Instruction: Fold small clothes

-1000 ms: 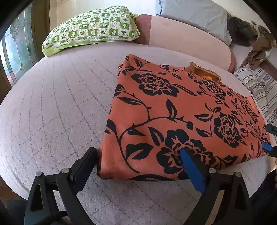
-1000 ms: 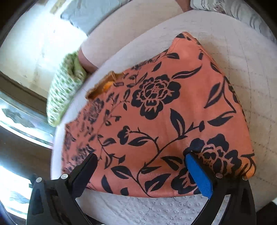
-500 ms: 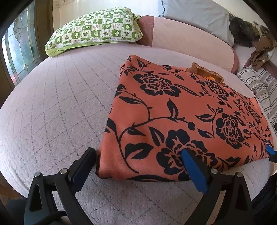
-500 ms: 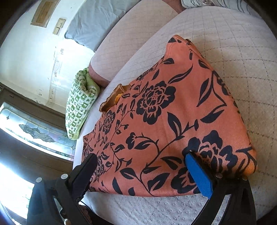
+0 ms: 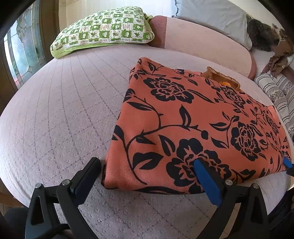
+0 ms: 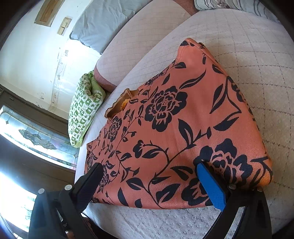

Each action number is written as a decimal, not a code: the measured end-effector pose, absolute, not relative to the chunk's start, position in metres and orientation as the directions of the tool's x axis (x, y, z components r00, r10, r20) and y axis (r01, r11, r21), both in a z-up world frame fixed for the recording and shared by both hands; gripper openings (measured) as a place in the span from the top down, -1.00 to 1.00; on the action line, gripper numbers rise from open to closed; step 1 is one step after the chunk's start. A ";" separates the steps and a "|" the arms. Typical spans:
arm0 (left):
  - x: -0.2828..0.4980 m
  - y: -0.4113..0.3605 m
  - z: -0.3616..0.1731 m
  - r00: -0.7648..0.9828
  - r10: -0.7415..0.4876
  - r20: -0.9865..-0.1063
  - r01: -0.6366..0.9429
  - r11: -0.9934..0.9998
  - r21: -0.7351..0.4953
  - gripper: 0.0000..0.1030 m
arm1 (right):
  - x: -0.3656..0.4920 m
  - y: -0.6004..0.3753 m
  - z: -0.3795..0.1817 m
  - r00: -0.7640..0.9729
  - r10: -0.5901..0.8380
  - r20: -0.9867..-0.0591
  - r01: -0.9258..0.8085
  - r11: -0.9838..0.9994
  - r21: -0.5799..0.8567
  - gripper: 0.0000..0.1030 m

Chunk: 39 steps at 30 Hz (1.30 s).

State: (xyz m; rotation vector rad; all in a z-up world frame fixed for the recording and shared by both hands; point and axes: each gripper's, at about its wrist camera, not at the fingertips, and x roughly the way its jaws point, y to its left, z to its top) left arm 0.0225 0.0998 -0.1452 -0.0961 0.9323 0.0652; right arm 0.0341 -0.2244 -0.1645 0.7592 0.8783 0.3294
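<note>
An orange garment with black flowers (image 5: 183, 119) lies folded flat on the pale quilted bed (image 5: 55, 119). A brown ribbed collar (image 5: 218, 78) peeks out at its far edge. My left gripper (image 5: 147, 165) is open at the garment's near left corner, holding nothing. In the right wrist view the same garment (image 6: 174, 119) fills the middle and my right gripper (image 6: 148, 169) is open at its near edge, empty. The right gripper's blue fingertip (image 5: 287, 162) shows at the left view's right edge.
A green checked pillow (image 5: 102, 31) lies at the head of the bed, with a pink bolster (image 5: 202, 44) and a grey pillow (image 5: 211, 16) behind. Striped fabric (image 5: 275, 92) and brown clothes (image 5: 279, 55) lie at the right. A stained-glass window (image 6: 36, 137) is at the left.
Both grippers stay open at the garment's near edge. The right wrist view has tilted and drawn back a little. The garment has not moved.
</note>
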 end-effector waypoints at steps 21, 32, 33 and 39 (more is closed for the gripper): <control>0.048 -0.014 -0.088 0.733 -0.085 -0.675 0.164 0.985 0.055 -0.96 | -0.027 -0.277 -0.171 0.684 0.444 -0.579 0.275 0.578 0.768 -0.99; 0.059 -0.044 -0.106 0.706 -0.082 -0.703 0.210 0.973 0.097 -0.96 | -0.003 -0.292 -0.177 0.706 0.427 -0.564 0.322 0.516 0.794 -0.97; 0.058 -0.045 -0.103 0.723 -0.082 -0.686 0.211 0.972 0.107 -0.96 | -0.002 -0.292 -0.176 0.710 0.418 -0.567 0.324 0.521 0.790 -0.94; 0.072 -0.053 -0.152 0.617 -0.054 -0.785 0.256 0.957 0.135 -1.00 | 0.010 -0.287 -0.175 0.687 0.400 -0.606 0.338 0.563 0.755 -0.83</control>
